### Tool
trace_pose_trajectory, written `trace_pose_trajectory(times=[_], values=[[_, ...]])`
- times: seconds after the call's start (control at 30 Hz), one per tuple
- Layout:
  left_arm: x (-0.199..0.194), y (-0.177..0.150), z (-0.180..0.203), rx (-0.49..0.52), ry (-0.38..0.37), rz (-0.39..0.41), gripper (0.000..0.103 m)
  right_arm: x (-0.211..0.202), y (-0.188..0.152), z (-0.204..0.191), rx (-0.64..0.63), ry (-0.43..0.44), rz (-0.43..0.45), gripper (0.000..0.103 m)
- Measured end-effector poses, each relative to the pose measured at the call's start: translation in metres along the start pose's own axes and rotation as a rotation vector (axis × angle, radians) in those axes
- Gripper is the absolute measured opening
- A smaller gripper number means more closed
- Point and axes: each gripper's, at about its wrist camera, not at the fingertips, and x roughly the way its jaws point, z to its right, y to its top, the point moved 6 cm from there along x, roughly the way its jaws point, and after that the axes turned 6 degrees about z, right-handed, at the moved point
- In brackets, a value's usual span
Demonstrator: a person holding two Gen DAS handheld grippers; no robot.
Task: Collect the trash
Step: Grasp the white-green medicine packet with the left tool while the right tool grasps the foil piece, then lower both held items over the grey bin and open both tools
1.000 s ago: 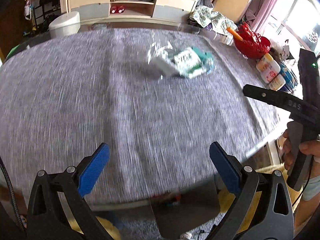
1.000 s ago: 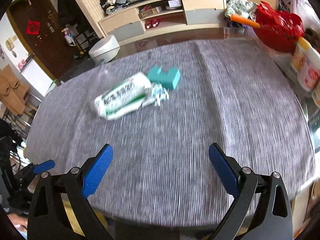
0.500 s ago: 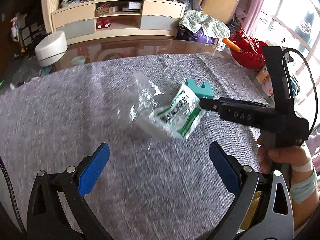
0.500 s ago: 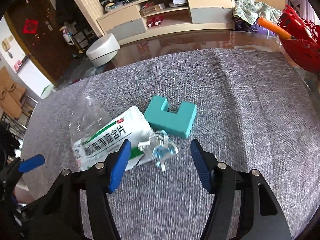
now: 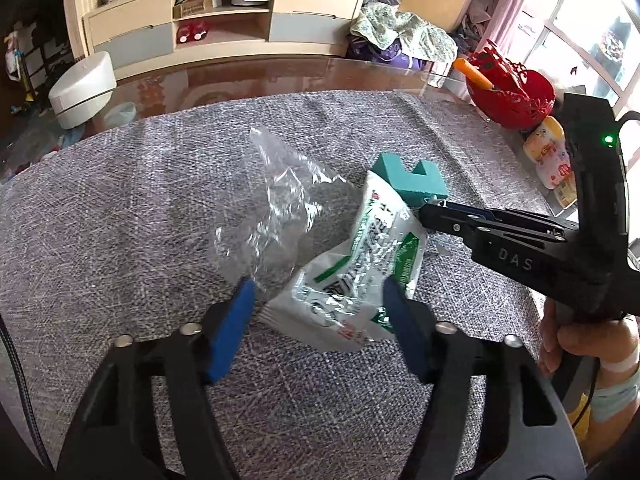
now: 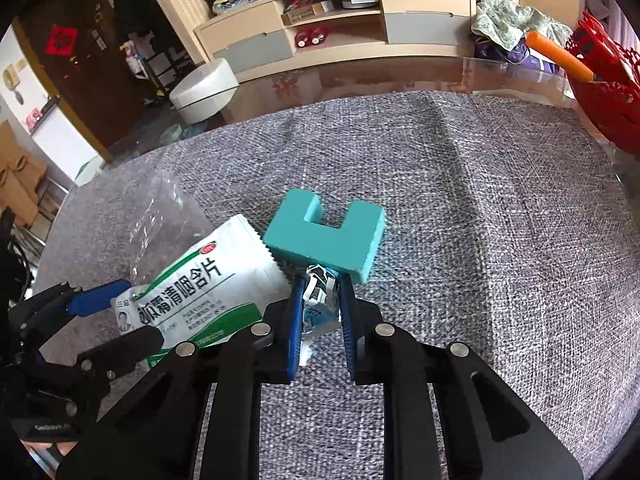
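Grippers close in on worktop (image 5: 120,208) trash: right gripper (image 6: 320,304) has just clamped a crumpled scrap (image 6: 318,308) beside the teal block (image 6: 324,236), while left gripper (image 5: 320,312), half-closed, straddles the white sachet (image 5: 360,280), not yet pinching.

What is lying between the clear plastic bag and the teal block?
The white and green packet lies between the clear plastic bag and the teal block, seen best in the left wrist view.
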Motion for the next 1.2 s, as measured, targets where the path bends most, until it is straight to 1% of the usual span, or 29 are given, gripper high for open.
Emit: trace_pose_trajectory(times=[0.03,0.23,0.27,0.33,0.4,0.5,0.6,0.77,0.87,0.97,1.1,1.2], values=[[0.001,0.0,0.002,0.003,-0.004,-0.001,0.047,0.0,0.0,0.0,0.002,0.001,0.0,0.018],[-0.002,-0.007,0.014,0.034,-0.024,-0.022,0.029,-0.004,-0.003,-0.002,-0.005,0.001,-0.002,0.018],[-0.002,-0.011,0.017,0.037,-0.029,-0.029,0.028,-0.005,-0.004,-0.004,-0.005,0.004,-0.004,0.018],[-0.003,-0.019,0.024,0.042,-0.035,-0.041,0.019,-0.009,-0.011,-0.008,-0.011,0.013,-0.012,0.017],[-0.006,-0.029,0.03,0.051,-0.034,-0.047,0.013,-0.014,-0.017,-0.009,-0.019,0.013,-0.014,0.016],[-0.015,-0.043,0.044,0.074,-0.035,-0.049,0.008,-0.025,-0.025,-0.009,-0.014,0.013,-0.013,0.016],[-0.031,-0.052,0.05,0.073,-0.032,-0.037,0.008,-0.044,-0.032,-0.01,-0.012,0.015,0.0,0.016],[-0.07,-0.072,0.053,0.046,-0.025,-0.003,0.008,-0.081,-0.043,-0.017,-0.02,0.028,0.028,0.016],[-0.093,-0.085,0.057,0.044,-0.014,0.014,0.008,-0.103,-0.056,-0.025,-0.03,0.047,0.046,0.016],[-0.116,-0.103,0.061,0.028,-0.012,0.035,0.008,-0.119,-0.075,-0.035,-0.047,0.071,0.046,0.016],[-0.135,-0.124,0.064,0.007,-0.015,0.047,0.008,-0.133,-0.103,-0.05,-0.085,0.097,0.018,0.016],[-0.148,-0.14,0.069,0.0,-0.019,0.054,0.008,-0.143,-0.121,-0.056,-0.095,0.101,0.013,0.016]])
